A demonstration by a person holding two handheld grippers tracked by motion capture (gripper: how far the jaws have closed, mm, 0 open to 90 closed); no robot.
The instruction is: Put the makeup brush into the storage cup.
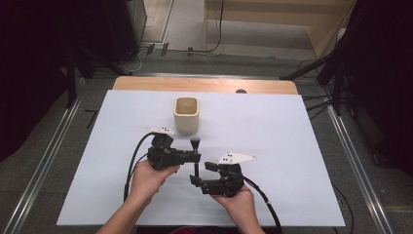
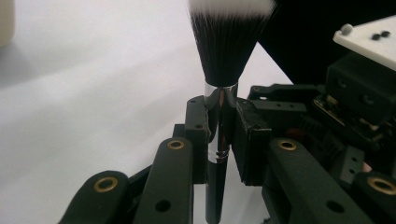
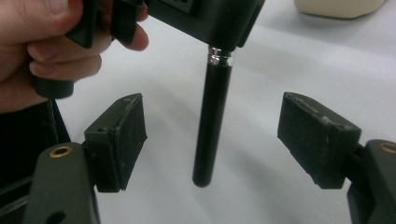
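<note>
Clenched on the silver ferrule of the makeup brush (image 2: 219,126), the left gripper (image 1: 191,156) holds it above the white table cover (image 1: 292,146) with the dark bristle head pointing toward the far side of the table; in the left gripper view both pads press the shiny collar just below the bristles. The brush's black handle (image 3: 211,126) runs back toward the person, free of any other support. Around that handle stand the jaws of the right gripper (image 1: 196,173), spread wide, one pad on each side and neither touching it, as the right gripper view shows. So the right gripper is released and the left alone carries the brush.

Judging by this, the step in hand looks like a handover between grippers, with the brush now resting wholly with the left. A beige square cup (image 1: 186,115) stands upright farther back on the cover, just beyond the bristle head, and seems the likely destination. The next move calls for the right gripper to back clear of the handle, then for the left to carry the brush over the cup's mouth and lower it in without knocking the rim.
</note>
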